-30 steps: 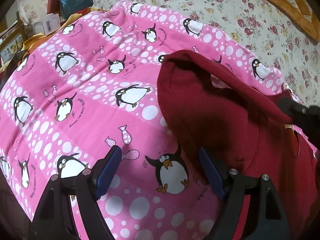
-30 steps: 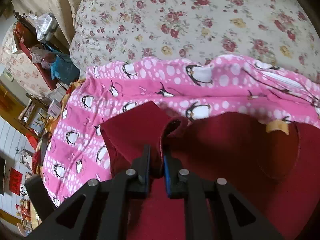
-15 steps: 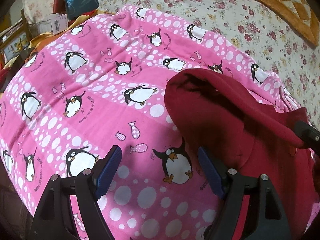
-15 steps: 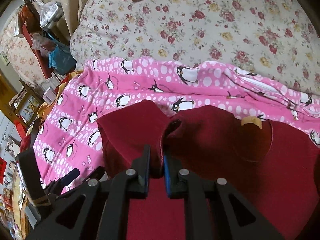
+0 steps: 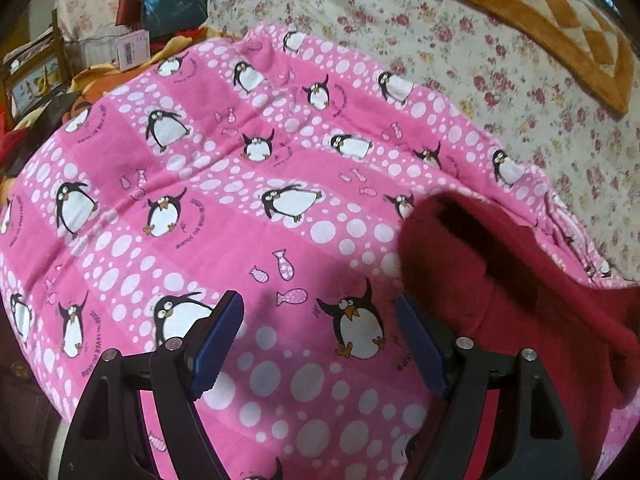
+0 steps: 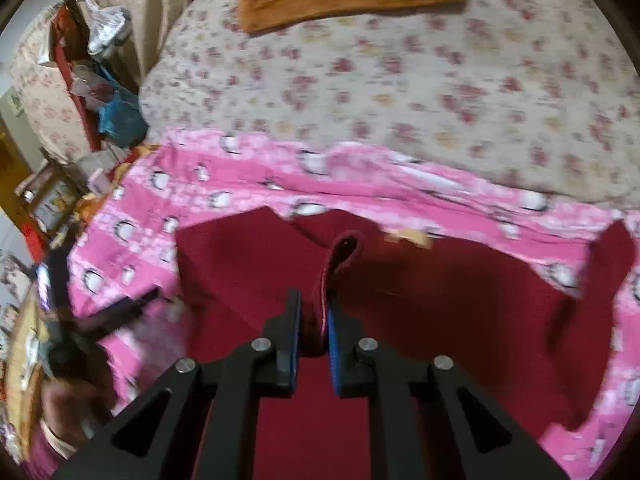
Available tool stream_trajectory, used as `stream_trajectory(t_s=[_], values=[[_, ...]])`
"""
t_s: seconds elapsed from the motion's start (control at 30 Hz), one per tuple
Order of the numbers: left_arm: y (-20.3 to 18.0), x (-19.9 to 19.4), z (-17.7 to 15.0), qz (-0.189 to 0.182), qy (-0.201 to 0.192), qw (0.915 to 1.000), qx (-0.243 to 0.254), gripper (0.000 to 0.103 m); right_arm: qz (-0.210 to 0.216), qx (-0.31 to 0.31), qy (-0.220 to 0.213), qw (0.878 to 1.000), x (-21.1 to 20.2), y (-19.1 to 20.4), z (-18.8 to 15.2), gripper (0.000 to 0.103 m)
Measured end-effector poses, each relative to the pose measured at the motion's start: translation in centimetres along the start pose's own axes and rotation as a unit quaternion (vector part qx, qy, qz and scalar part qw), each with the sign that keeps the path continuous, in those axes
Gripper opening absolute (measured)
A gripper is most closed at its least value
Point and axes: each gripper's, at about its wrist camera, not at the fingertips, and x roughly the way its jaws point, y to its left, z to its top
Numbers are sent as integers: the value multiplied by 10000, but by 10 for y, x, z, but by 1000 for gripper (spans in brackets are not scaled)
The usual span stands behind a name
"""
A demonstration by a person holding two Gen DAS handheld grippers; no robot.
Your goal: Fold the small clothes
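Observation:
A dark red garment (image 6: 460, 312) lies on a pink penguin-print blanket (image 5: 200, 208); it also shows at the right of the left wrist view (image 5: 500, 300). My right gripper (image 6: 314, 312) is shut on the garment's sleeve cuff (image 6: 344, 256), which stands up between the blue pads, lifted over the garment's body. My left gripper (image 5: 320, 340) is open and empty above the blanket, just left of the garment's folded edge. The left gripper also shows blurred at the left of the right wrist view (image 6: 120, 312).
The blanket lies on a floral bedspread (image 5: 460, 48). An orange checked mat (image 5: 560, 20) lies at the far side. Bags, boxes and clutter (image 5: 132, 36) stand beyond the bed's left edge, with a blue bag (image 6: 120, 116) there too.
My right gripper has carried the cuff rightward over the garment, folding the sleeve in. My left gripper has pulled back and left, staying open. The right view is now motion-blurred.

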Motion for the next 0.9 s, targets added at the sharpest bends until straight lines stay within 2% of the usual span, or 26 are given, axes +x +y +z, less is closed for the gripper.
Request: stream_trajectory(t_s=[0.1,0.23,0.33,0.5,0.57,0.67,0.73,0.8,0.9], values=[[-1,0,0,90,-63,9999,49,60,-392,178,35,9991,-13,-39,-12,12],[-10,9,-4,31,153,9998,134,60,-732,591,125,9955,-22,-86,-27,12],[-22,9,-9,-26,152,9993,334,60,-922,722,137,9930,-25,-106,-34,12],[-33,8,-11,-196,104,9987,459,60,-1537,757,56,9852,-30,-127,-40,12],[-36,9,-10,-319,143,9983,471,60,-1674,856,228,9819,-19,-137,-46,12],[-42,14,-11,-537,327,9968,501,60,-1634,973,734,9790,7,-150,-56,12],[-43,13,-13,-656,428,9957,491,60,-1599,1060,587,9797,3,-147,-53,21],[-45,9,-13,-729,424,9949,561,60,-1497,1194,343,9809,-8,-138,-43,46],[-50,6,-16,-727,375,9939,741,60,-1039,988,-21,9897,-15,-104,-18,53]])
